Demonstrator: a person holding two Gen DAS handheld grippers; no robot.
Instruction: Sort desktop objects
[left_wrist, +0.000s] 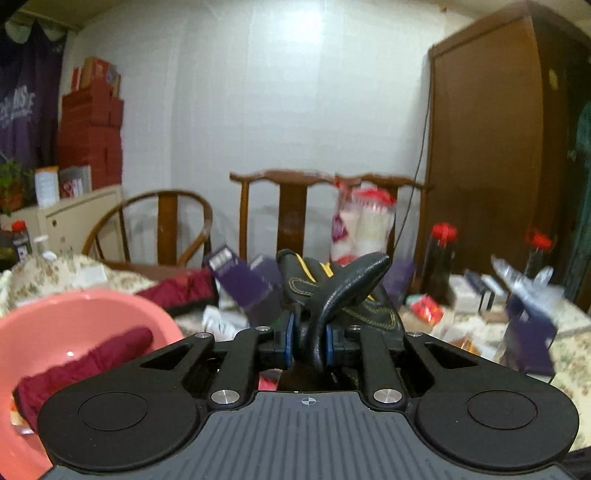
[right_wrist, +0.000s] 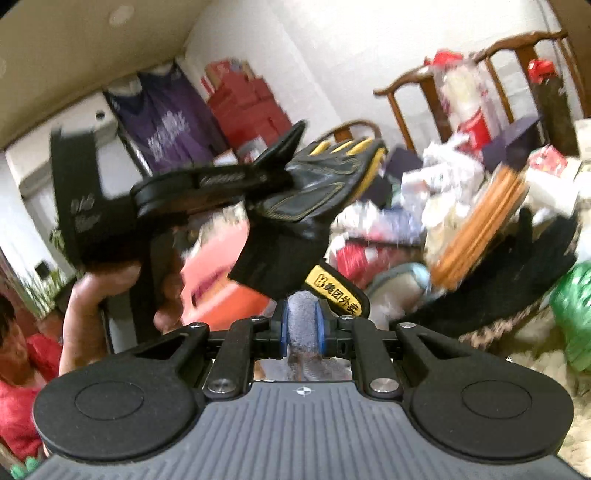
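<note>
A black leather glove with yellow trim (left_wrist: 343, 288) hangs in the air between both grippers. My left gripper (left_wrist: 309, 341) is shut on one of its black fingers. In the right wrist view the same glove (right_wrist: 314, 192) shows with the left gripper (right_wrist: 207, 184) clamped on its finger side. My right gripper (right_wrist: 303, 330) is shut on the glove's grey fuzzy cuff lining (right_wrist: 303, 325), below its yellow strap (right_wrist: 338, 291). A pink basin (left_wrist: 55, 321) at the lower left holds a dark red cloth (left_wrist: 85, 362).
The floral-clothed table (left_wrist: 569, 354) is crowded with purple boxes (left_wrist: 243, 280), packets, red-capped bottles (left_wrist: 441, 258) and a bag of cups. Wooden chairs (left_wrist: 291, 206) stand behind. A woven round tray (right_wrist: 476, 225), a black mat and a green bag (right_wrist: 574, 306) lie at right.
</note>
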